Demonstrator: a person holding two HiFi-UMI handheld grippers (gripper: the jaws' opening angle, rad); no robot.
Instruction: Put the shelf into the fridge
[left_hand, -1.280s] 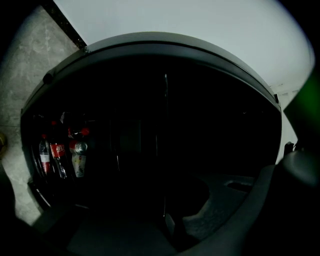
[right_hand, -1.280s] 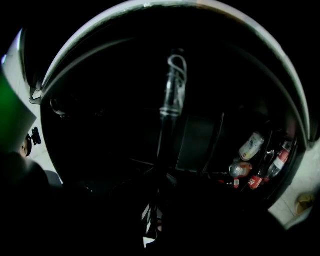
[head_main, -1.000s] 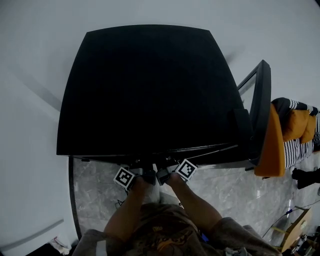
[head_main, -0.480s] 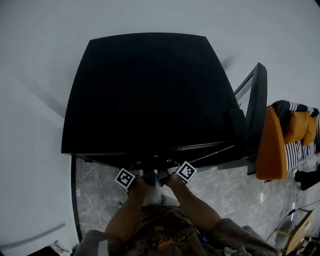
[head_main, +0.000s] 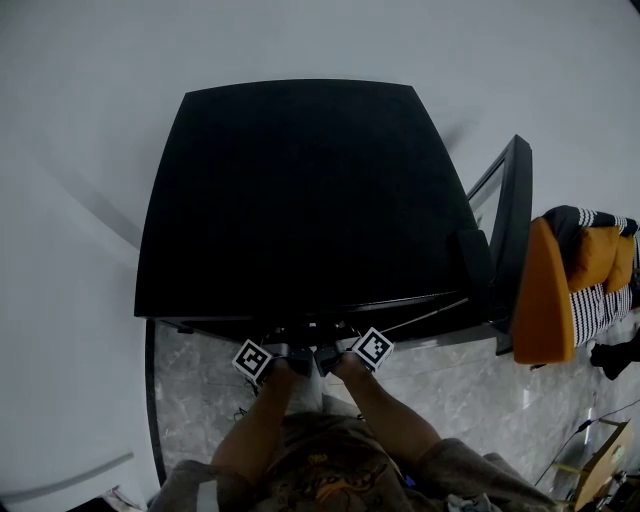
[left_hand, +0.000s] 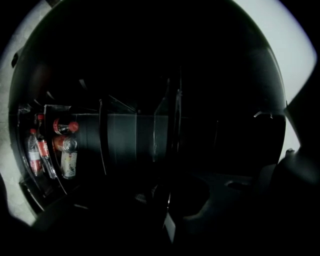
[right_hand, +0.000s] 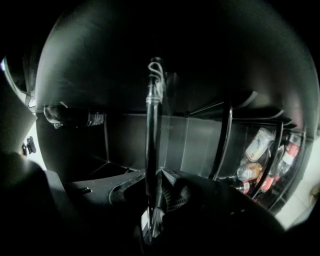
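A black fridge (head_main: 300, 190) fills the head view from above, its door (head_main: 510, 230) swung open at the right. Both grippers reach in under its front edge, side by side. My left gripper (head_main: 285, 347) and right gripper (head_main: 335, 347) show mainly their marker cubes. In the right gripper view the shelf (right_hand: 152, 125) runs edge-on as a thin dark bar straight between the jaws, and my right gripper (right_hand: 152, 212) is shut on it. In the left gripper view the shelf (left_hand: 172, 130) is also edge-on, with my left gripper (left_hand: 167, 217) closed on its near edge in deep shadow.
Bottles and a can (left_hand: 62, 145) stand in the door racks, and the bottles (right_hand: 262, 162) show in the right gripper view too. An orange chair (head_main: 545, 290) with striped cloth (head_main: 592, 290) stands beside the door. Marble floor (head_main: 200, 385) lies below, and a cardboard box (head_main: 592, 455) sits at the far right.
The fridge has slid lower and to the right in the head view. Both grippers stay at its front edge, a little deeper under the top.
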